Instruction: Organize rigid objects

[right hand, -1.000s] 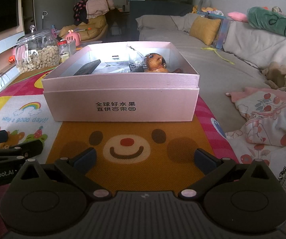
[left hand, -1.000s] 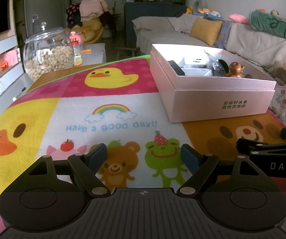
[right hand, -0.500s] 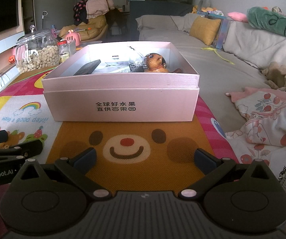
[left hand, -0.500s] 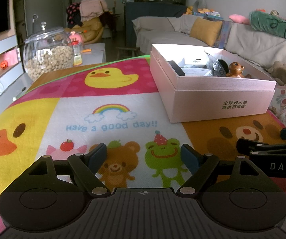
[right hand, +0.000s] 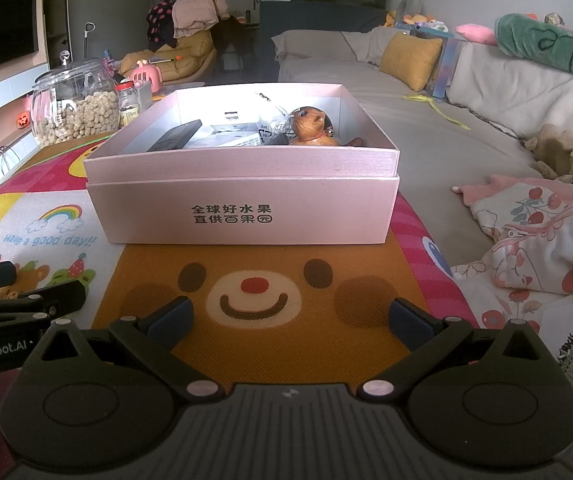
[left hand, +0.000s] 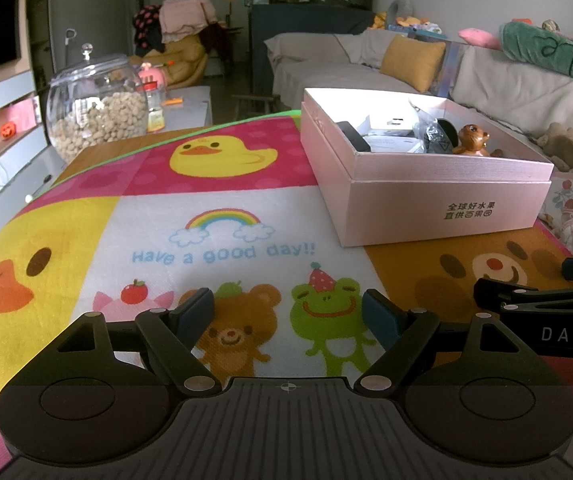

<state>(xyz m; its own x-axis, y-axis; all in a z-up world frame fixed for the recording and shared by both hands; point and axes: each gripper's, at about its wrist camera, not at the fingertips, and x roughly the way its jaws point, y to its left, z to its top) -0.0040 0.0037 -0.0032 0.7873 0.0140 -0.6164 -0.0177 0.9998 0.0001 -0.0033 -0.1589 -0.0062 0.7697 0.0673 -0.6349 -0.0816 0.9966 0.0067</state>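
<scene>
A pink open box (right hand: 242,212) stands on a cartoon mat, straight ahead of my right gripper (right hand: 289,318); it also shows in the left wrist view (left hand: 438,204) at the right. Inside lie a brown animal figurine (right hand: 310,128), a black flat device (right hand: 174,140), white cards and a dark bag. My left gripper (left hand: 288,314) is open and empty, low over the mat's bear and frog pictures. My right gripper is open and empty, over the orange bear face, short of the box.
A glass jar of nuts (left hand: 94,120) stands at the mat's far left corner. A sofa with a yellow cushion (right hand: 410,60) runs along the right. A patterned blanket (right hand: 542,248) lies beside the mat on the right. The right gripper's side (left hand: 546,312) shows beside the left.
</scene>
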